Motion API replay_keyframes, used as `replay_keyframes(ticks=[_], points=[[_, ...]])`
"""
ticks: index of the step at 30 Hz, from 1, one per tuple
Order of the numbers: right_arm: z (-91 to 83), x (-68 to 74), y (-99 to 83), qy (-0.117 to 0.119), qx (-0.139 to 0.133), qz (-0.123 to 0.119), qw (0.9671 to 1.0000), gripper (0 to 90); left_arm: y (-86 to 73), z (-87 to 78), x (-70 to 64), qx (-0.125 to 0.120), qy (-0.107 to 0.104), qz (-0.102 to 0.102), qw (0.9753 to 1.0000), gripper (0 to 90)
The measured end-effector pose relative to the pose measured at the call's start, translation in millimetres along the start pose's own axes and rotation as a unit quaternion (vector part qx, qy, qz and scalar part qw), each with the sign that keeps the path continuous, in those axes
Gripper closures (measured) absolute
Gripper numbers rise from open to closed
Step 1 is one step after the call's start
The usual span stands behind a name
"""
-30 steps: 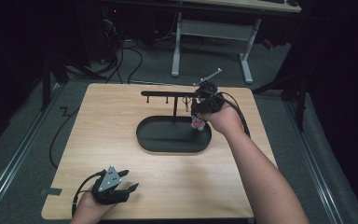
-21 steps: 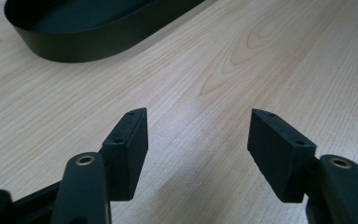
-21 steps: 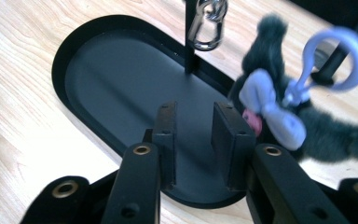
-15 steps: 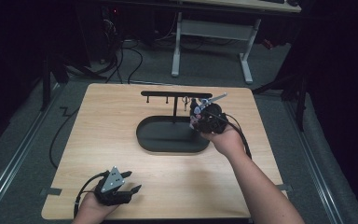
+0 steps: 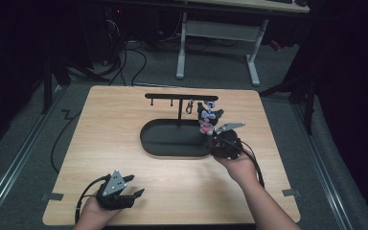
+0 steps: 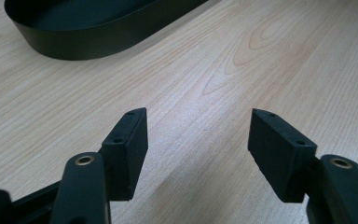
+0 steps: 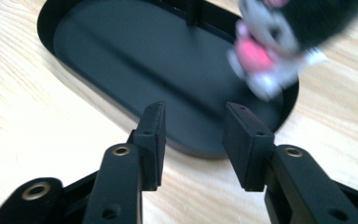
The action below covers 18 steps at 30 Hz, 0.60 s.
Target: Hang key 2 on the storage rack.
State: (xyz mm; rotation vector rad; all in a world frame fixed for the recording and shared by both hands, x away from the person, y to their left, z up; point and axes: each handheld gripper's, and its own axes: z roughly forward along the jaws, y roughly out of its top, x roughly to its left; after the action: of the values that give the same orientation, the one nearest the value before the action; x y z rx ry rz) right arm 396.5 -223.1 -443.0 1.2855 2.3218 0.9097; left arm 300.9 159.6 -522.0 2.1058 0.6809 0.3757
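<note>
A small black, white and pink plush toy [image 5: 207, 119] hangs under the right end of the black stand's crossbar [image 5: 181, 97], above the oval black tray [image 5: 172, 143]. A metal clasp [image 5: 190, 106] dangles from the bar beside it. In the right gripper view the toy [image 7: 279, 42] is blurred over the tray [image 7: 144, 60]. My right gripper [image 5: 214, 139] is open just in front of the tray's right end, its jaws [image 7: 196, 135] apart with nothing between them. Near the table's front left corner my left gripper [image 5: 135, 186] is open and low over bare wood [image 6: 198, 140].
The stand's upright post [image 5: 180, 112] rises from the tray's back rim. The tray's edge [image 6: 98, 42] lies ahead of the left gripper. Light wooden tabletop [image 5: 105, 134] surrounds the tray. Cables [image 5: 60, 139] and a white desk frame [image 5: 182, 52] are on the floor beyond.
My right gripper has let go of the plush toy and drawn back toward the table's front. The toy stays hanging at the bar. The left gripper has not moved.
</note>
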Motion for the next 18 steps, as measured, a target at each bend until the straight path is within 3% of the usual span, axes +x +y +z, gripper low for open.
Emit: replay_keyframes(ticks=[18], points=[[-20.4, 8.4, -112.5, -0.013, -0.064, 0.031, 0.9974, 50.9, 1.4, 4.0, -8.5, 0.004, -0.012, 0.002, 0.9999, 38.3]])
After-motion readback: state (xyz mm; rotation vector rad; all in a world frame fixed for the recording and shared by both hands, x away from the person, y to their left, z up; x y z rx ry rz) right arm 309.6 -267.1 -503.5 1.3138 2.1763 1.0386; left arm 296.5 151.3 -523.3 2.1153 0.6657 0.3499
